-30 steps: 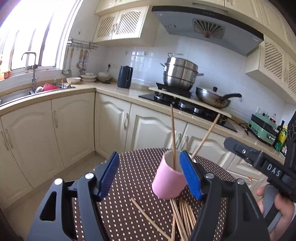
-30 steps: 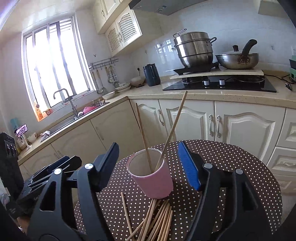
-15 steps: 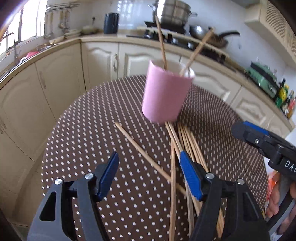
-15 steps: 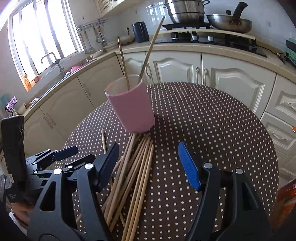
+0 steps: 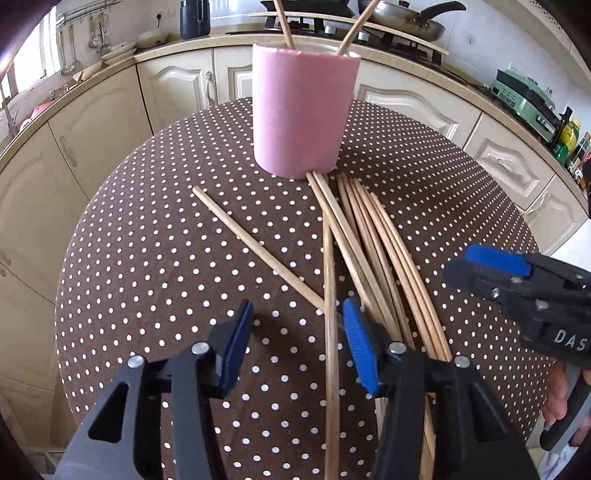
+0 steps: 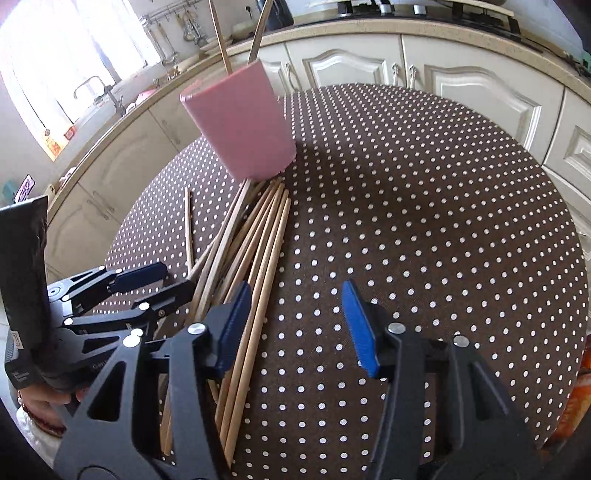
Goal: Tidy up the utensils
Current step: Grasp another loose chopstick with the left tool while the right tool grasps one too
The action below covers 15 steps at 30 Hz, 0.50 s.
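Note:
A pink cup (image 5: pixel 303 110) stands on the round brown polka-dot table (image 5: pixel 147 258) with two wooden chopsticks (image 5: pixel 282 22) standing in it. It also shows in the right wrist view (image 6: pixel 243 122). Several loose chopsticks (image 5: pixel 369 254) lie fanned out in front of the cup; they show in the right wrist view (image 6: pixel 255 254) too. One chopstick (image 5: pixel 255 247) lies apart, slanting to the left. My left gripper (image 5: pixel 295 339) is open, low over the near ends of the chopsticks, with one chopstick (image 5: pixel 328 295) lying between its fingers. My right gripper (image 6: pixel 291 321) is open and empty, just right of the pile.
Cream kitchen cabinets (image 5: pixel 92 122) and a countertop curve behind the table. A stove with a pan (image 5: pixel 402 18) is at the back; a sink and window (image 6: pixel 92 92) are at the left. The right gripper shows in the left wrist view (image 5: pixel 517 280).
Both grippers have dropped and tilted down from cup height to just over the loose chopsticks. Both have narrowed a little but stay open. The cup has not moved.

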Motion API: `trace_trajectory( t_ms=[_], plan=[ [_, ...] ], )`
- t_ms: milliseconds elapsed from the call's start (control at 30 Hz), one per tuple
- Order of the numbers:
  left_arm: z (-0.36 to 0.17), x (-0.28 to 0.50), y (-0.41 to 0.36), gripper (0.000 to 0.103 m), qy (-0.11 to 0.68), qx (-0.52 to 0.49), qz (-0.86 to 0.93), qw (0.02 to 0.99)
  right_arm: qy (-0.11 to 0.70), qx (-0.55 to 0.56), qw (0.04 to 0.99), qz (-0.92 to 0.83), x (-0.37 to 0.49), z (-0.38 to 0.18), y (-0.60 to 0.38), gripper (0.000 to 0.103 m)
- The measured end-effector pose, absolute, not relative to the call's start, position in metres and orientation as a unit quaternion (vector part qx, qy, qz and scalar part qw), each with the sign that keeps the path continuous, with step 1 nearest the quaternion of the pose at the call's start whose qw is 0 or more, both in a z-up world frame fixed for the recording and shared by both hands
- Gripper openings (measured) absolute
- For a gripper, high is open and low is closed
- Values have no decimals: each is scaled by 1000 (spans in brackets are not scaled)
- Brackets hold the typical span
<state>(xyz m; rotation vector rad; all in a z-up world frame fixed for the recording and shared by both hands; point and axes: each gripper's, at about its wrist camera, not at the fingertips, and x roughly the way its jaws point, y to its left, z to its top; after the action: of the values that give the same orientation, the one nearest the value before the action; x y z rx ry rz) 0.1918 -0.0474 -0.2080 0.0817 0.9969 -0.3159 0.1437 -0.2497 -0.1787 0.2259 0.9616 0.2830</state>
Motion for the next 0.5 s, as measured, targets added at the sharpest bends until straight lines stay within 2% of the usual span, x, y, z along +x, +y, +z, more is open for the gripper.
trace_trajectory(
  t_ms=[33, 100, 167, 233, 500],
  plan=[
    [-208, 191, -47, 41, 477, 36, -153, 865, 465, 109, 867, 141, 144, -180, -248, 40],
    [-208, 189, -44, 31, 478, 27, -154, 864, 472, 110, 862, 147, 145, -184, -246, 35],
    [-209, 188, -37, 15, 478, 18, -149, 865, 476, 107, 860, 149, 145, -187, -243, 33],
    [-210, 186, -28, 11, 477, 2, -148, 866, 478, 109, 859, 147, 145, -186, -242, 33],
    [-208, 177, -5, 8, 478, -14, -150, 865, 498, 80, 852, 139, 154, -184, -229, 30]
  ],
)
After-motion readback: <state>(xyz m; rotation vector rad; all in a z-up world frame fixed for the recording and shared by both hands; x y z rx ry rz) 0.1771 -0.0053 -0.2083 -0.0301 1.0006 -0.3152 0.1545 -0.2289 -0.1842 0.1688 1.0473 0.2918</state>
